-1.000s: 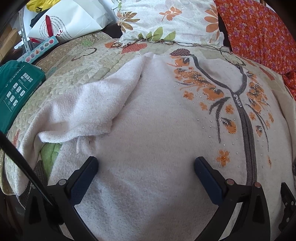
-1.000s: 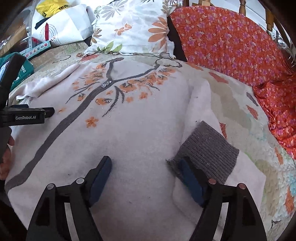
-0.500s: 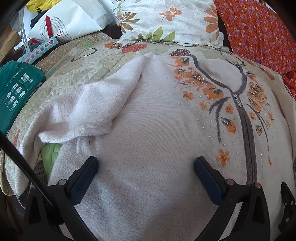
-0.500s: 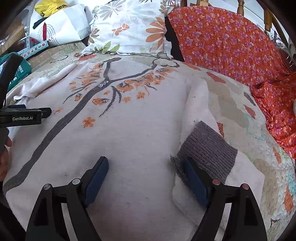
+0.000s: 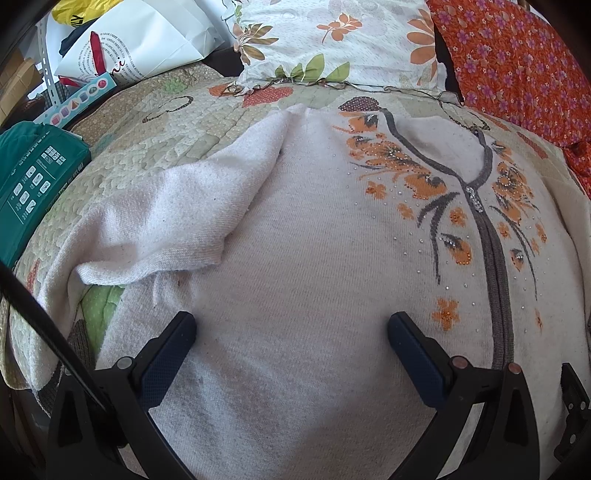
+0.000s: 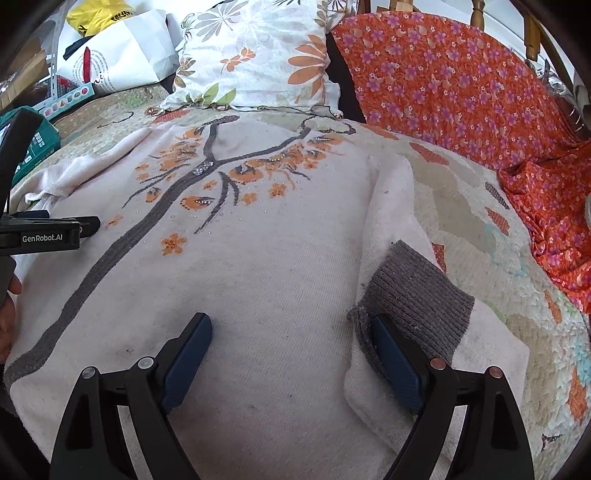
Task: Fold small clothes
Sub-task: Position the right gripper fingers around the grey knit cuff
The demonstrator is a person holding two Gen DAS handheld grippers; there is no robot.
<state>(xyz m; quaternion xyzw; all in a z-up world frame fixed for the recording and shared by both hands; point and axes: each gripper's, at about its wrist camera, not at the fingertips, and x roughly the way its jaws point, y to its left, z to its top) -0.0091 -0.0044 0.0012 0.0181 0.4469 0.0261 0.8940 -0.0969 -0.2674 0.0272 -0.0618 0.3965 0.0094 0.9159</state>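
While both hover low, left tongs (image 5: 291, 325) and right tongs (image 6: 291, 325) gape wide, empty. White sweater (image 5: 314, 258) w/ orange flower print lies flat on quilted bed (image 5: 147, 140); L sleeve (image 5: 177, 221) folded in, R sleeve's grey cuff (image 6: 413, 295) touching right tongs' outer finger. Beyond: floral pillow (image 6: 258, 55), orange floral cloth (image 6: 461, 85), white bag (image 5: 147, 44), green box (image 5: 33, 184).

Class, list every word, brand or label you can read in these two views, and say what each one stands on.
"GenRobot.AI": on the left gripper, seen from the right wrist.
Print on the white bag: too small to read.
Yellow bag: lettering cut off, unreadable.
Green box: icons and text too small.
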